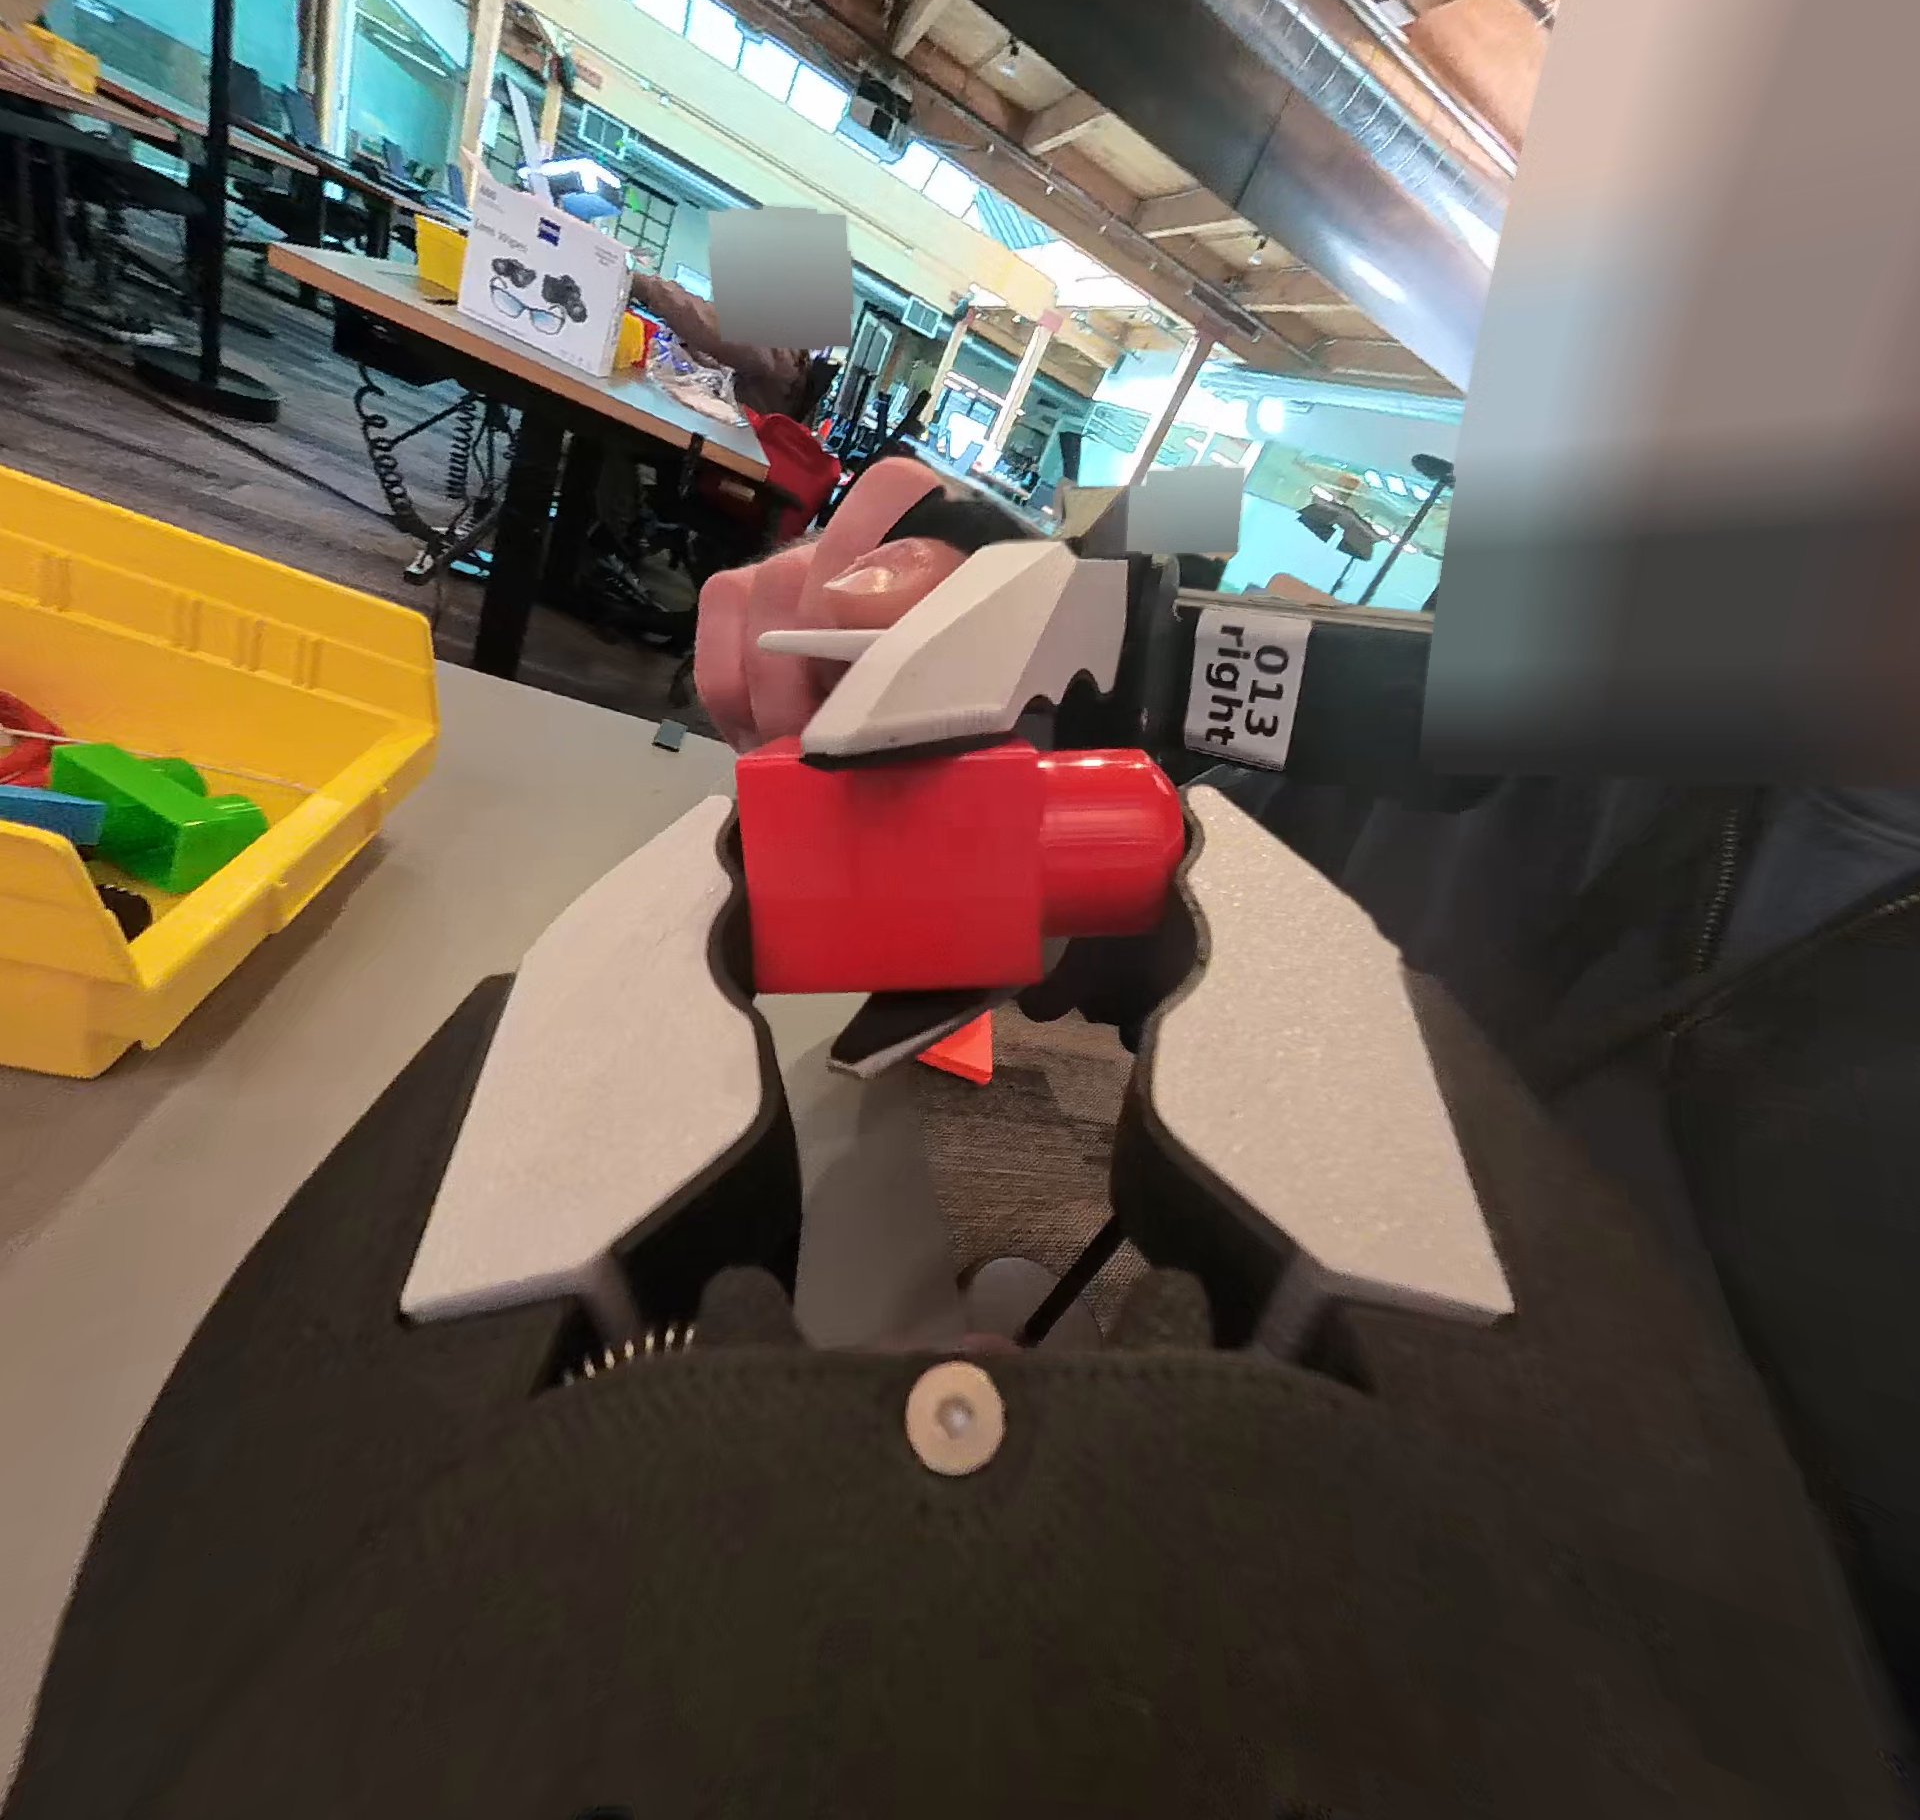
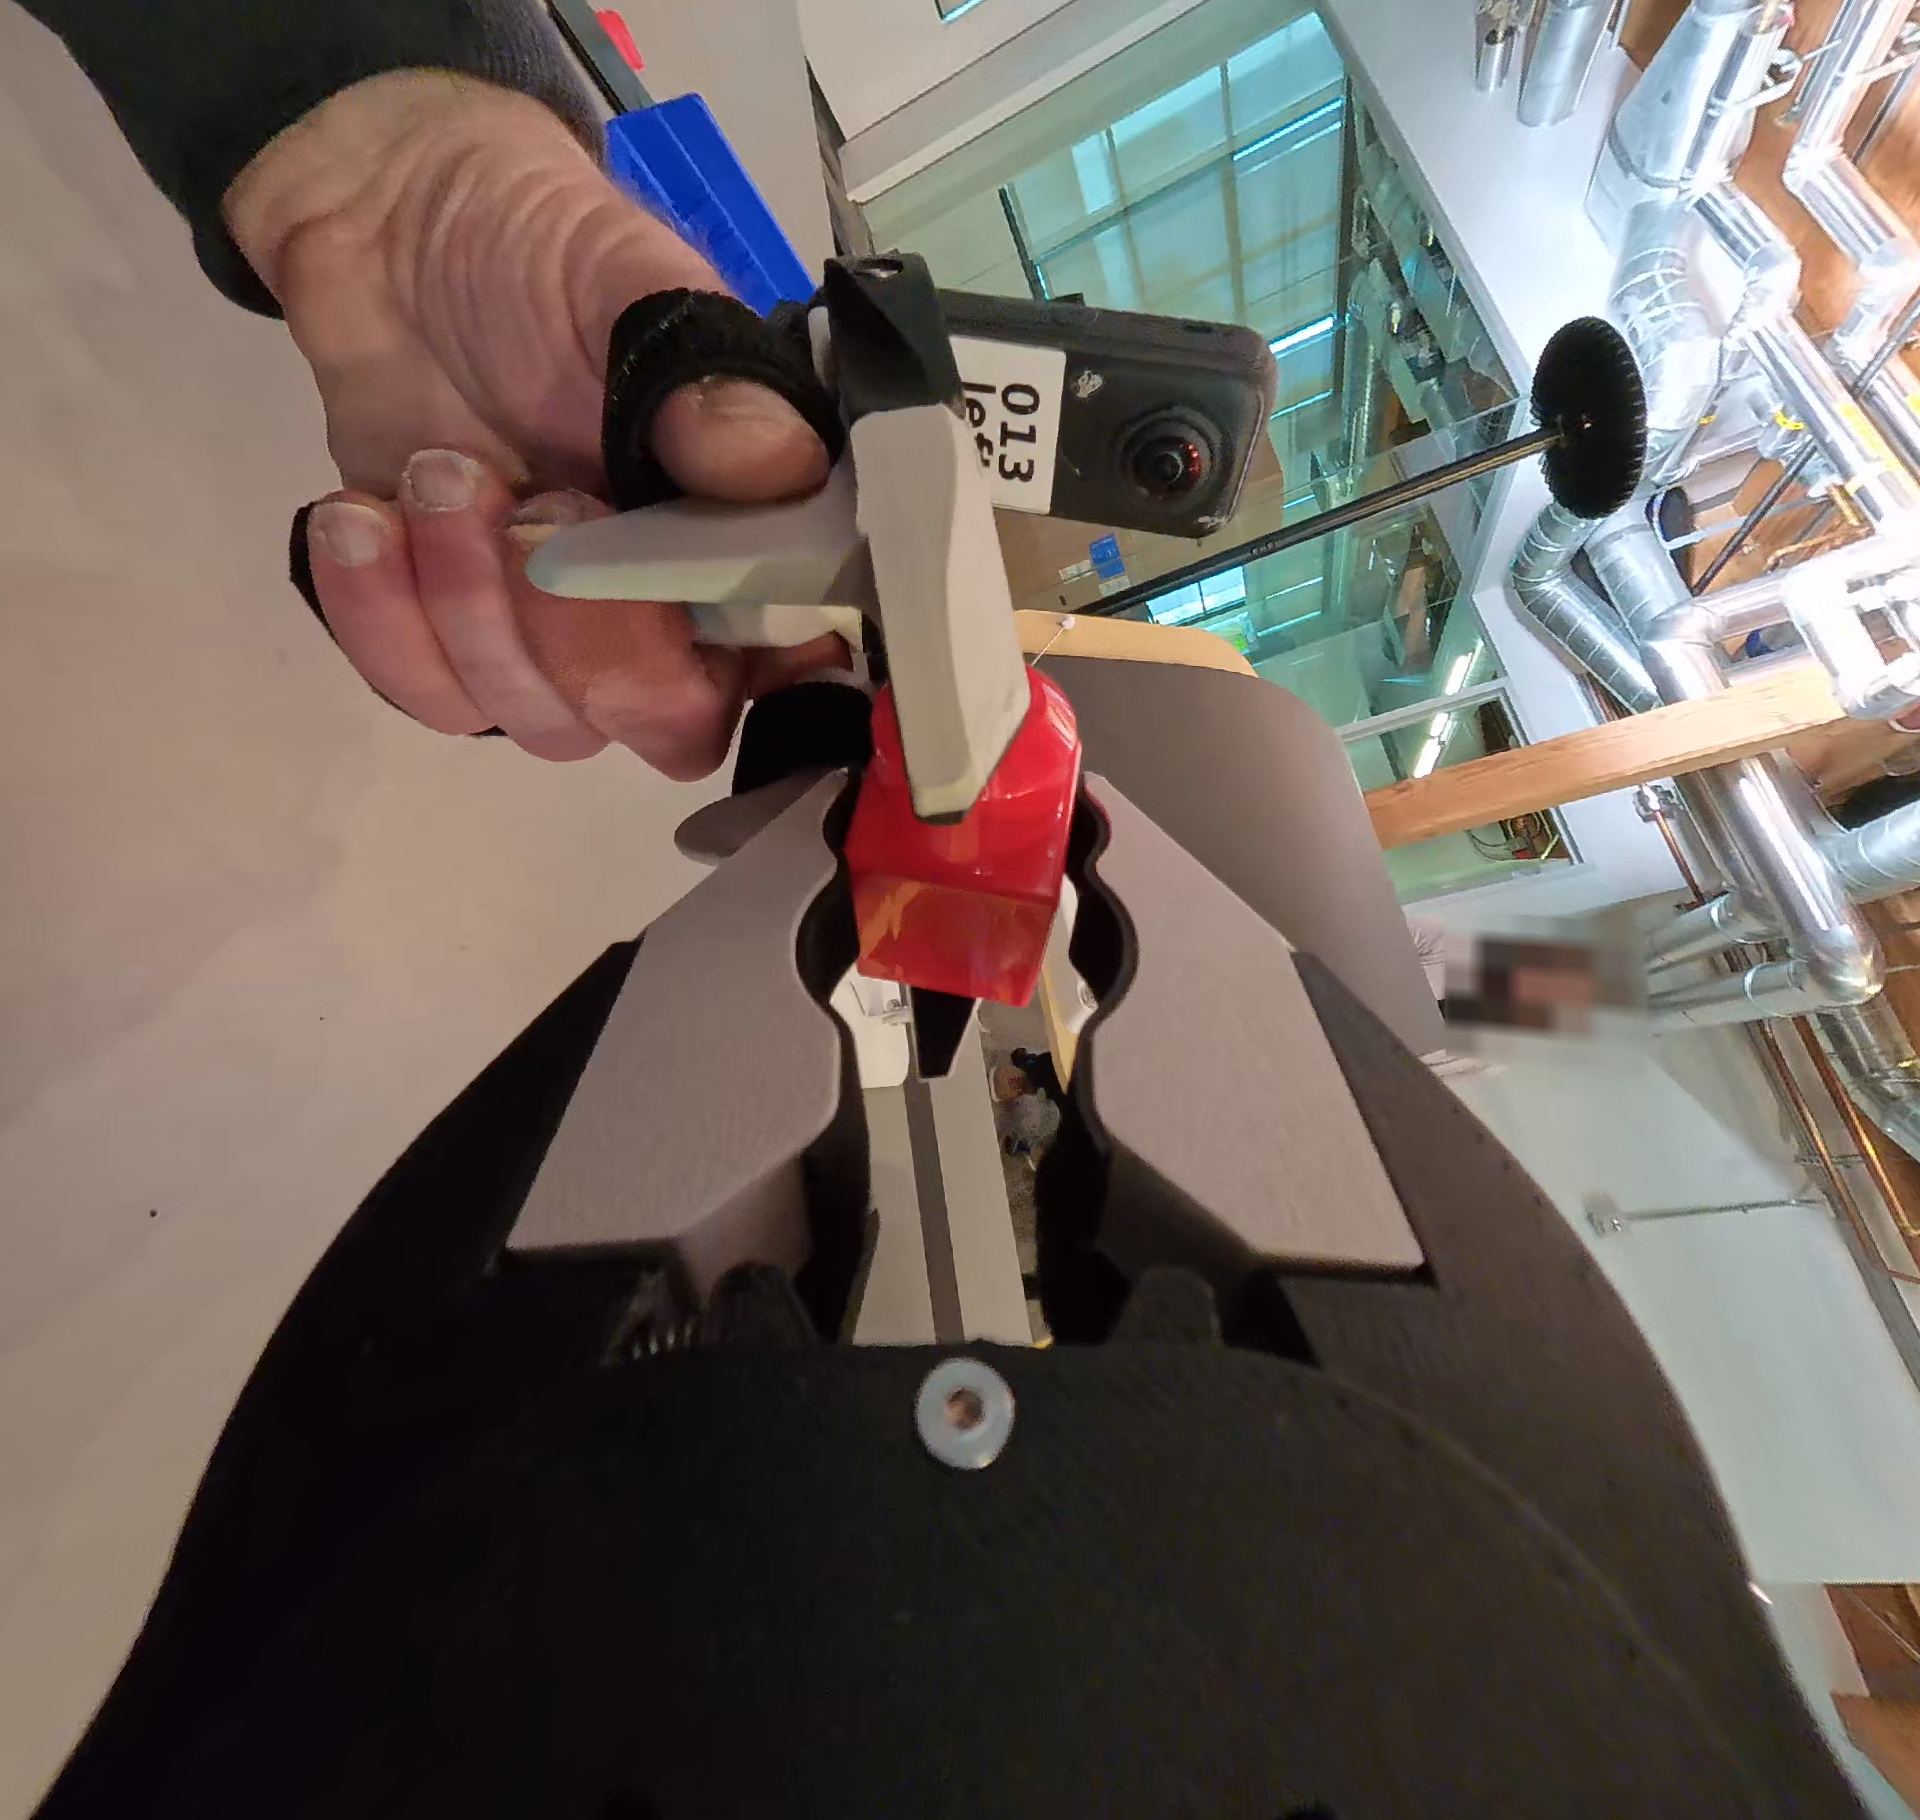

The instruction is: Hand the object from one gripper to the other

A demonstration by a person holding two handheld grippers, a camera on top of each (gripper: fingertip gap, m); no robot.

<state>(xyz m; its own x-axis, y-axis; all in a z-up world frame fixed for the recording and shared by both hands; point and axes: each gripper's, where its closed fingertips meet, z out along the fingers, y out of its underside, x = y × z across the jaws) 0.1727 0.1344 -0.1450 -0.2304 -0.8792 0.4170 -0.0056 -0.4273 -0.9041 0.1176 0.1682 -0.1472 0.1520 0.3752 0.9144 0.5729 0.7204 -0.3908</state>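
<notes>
- Well, the grey table (image 1: 312, 1126) is the biggest thing here, running under the left side of the left wrist view.
- On it, at the left edge, stands a yellow bin (image 1: 260, 690) with a green block (image 1: 156, 814) and other coloured pieces inside.
- Over the table's edge, the left gripper (image 1: 956, 866) has its two grey fingers (image 1: 623, 1043) pressed on the ends of the red block, one on the flat square end and one on the round knob.
- The right gripper (image 2: 961, 887) crosses it at an angle; in the left wrist view its fingers pinch the same piece from above and below.
- A hand (image 2: 468, 440) in a dark sleeve works the left gripper's trigger, a black strap around one finger.
- The red block (image 1: 894, 877) itself, square-bodied with a round stub on one end, hangs in the air between both claws, held by both at once.
</notes>
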